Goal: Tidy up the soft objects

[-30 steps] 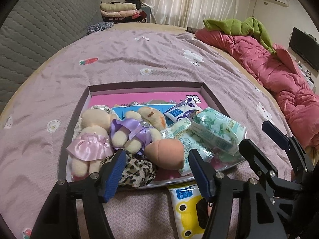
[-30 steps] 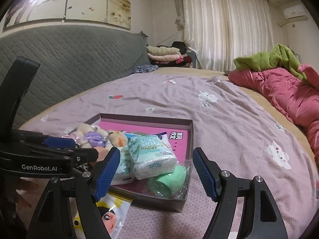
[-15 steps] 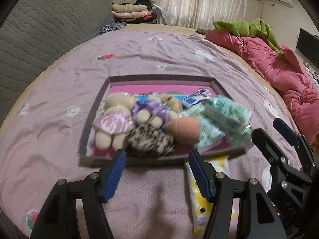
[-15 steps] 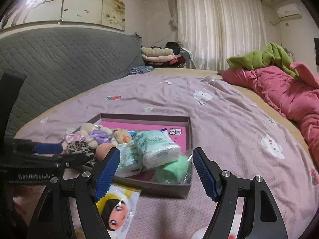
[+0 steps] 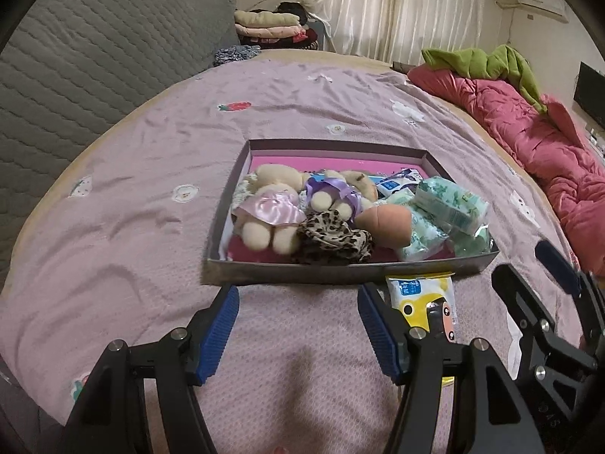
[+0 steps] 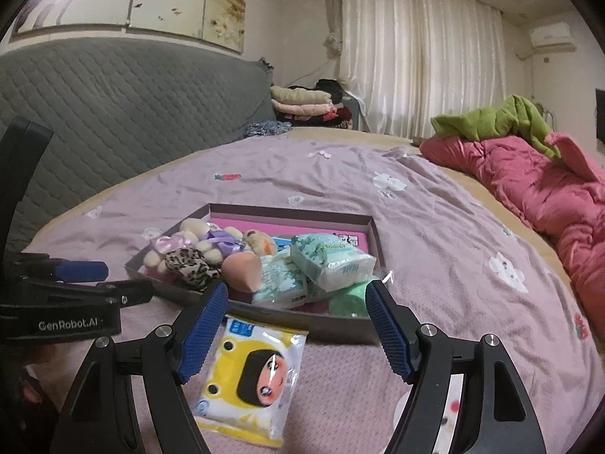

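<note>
A shallow grey box (image 5: 340, 270) with a pink floor sits on the purple bedspread. It holds plush bears (image 5: 270, 204), a leopard-print cloth (image 5: 332, 240), a peach sponge (image 5: 385, 225) and green tissue packs (image 5: 450, 204). The box also shows in the right wrist view (image 6: 340, 327). A yellow cartoon tissue pack (image 6: 245, 374) lies on the bed just in front of the box. My left gripper (image 5: 298, 335) is open and empty, short of the box. My right gripper (image 6: 297, 335) is open and empty above the yellow pack.
A pink quilt (image 5: 529, 132) with a green garment (image 5: 484, 62) lies along the right of the bed. A grey quilted headboard (image 5: 94, 60) stands at the left. Folded clothes (image 6: 302, 104) are stacked at the far end. A white patterned item (image 6: 450, 405) lies under the right finger.
Both grippers have pulled back from the box toward the near edge of the bed. The box and its contents now sit farther away. Both stay open.
</note>
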